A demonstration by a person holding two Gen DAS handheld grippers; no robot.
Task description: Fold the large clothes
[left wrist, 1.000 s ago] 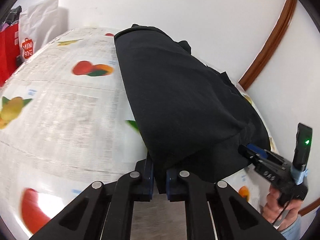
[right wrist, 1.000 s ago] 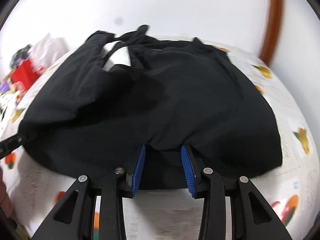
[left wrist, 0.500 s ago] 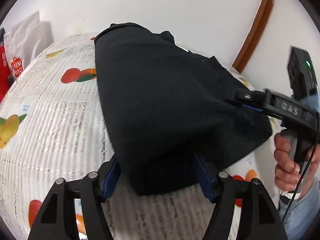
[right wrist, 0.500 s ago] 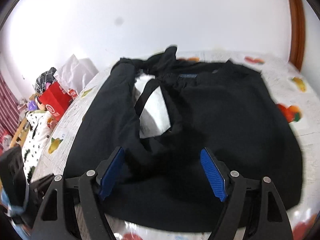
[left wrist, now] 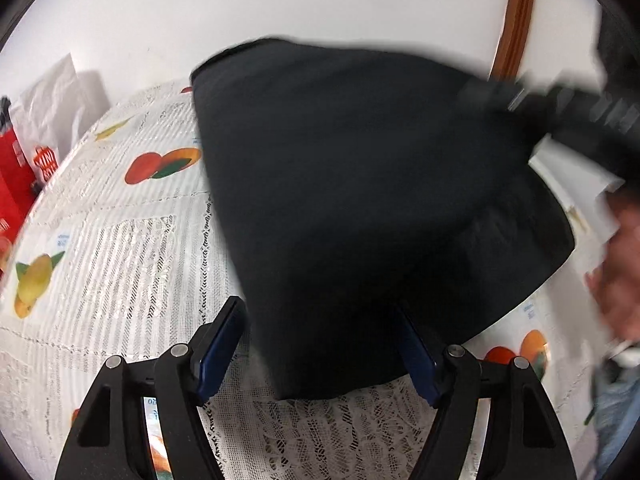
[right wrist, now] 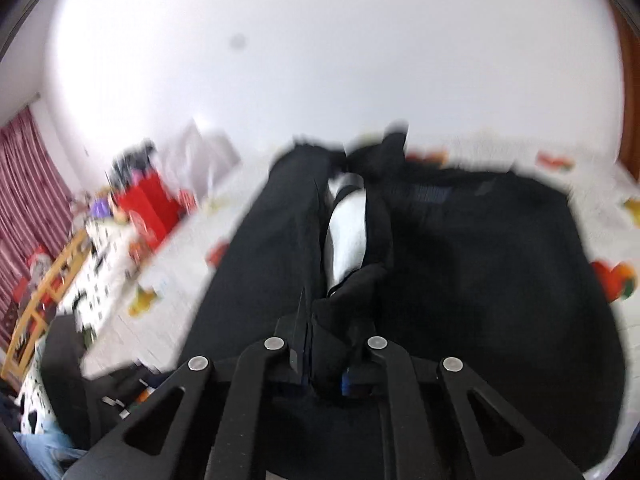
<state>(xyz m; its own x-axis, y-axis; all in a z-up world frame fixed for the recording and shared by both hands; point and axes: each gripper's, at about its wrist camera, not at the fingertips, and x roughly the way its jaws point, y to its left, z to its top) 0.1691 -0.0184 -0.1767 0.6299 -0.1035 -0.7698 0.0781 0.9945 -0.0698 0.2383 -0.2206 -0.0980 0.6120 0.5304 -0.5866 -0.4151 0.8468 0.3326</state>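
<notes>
Left wrist view. A black garment (left wrist: 360,200) is shown lying on a table covered by a lace cloth with printed fruit (left wrist: 120,248). The near corner of the garment lies between the fingers of the left gripper (left wrist: 320,350), whose jaws are spread wide; neither pad is seen pressing on the fabric, so the corner is taken to be released and left resting on the cloth. The jaws have just been opening, with the corner between them. At the far right, the right gripper (left wrist: 492,92) is seen blurred, raised over the garment's right side, with fabric drawn up toward it into a tent shape; the hand (left wrist: 616,264) carrying it is visible below. A red bag (left wrist: 16,184) and a white bag (left wrist: 52,96) stand at the far left against the wall.

Right wrist view. The right gripper (right wrist: 326,364) is shown with its jaws narrowed onto a bunched fold of the garment (right wrist: 480,280), which is held between the blue pads. The jaws have just been closing on that fold. The grip is judged to serve a lift, so that this edge can be carried over the rest of the garment, which is spread across the table toward the far wall. A white patch (right wrist: 348,232) shows through an opening in the fabric. Much of the scene is blurred.
</notes>
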